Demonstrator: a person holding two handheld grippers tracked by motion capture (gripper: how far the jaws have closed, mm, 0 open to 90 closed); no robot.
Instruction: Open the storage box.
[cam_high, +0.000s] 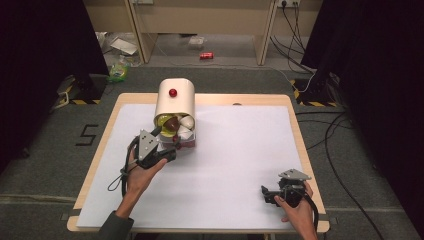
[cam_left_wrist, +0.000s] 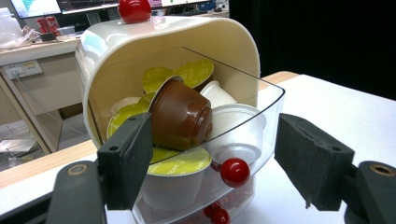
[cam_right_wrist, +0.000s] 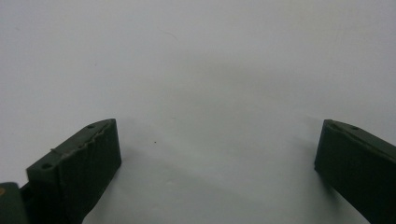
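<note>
Between the open left claw, a clear drawer holds coffee capsules.

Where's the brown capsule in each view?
High view: brown capsule in the open drawer, just beyond the left claw.
Left gripper view: centre, atop the other capsules.
Right gripper view: not in it.
Shared landmark: the cream holder's red knob.

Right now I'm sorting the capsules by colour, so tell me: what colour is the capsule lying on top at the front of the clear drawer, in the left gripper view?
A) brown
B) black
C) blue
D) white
A: the brown capsule lies tilted on top of the yellow-lidded capsules in the clear drawer.
</note>
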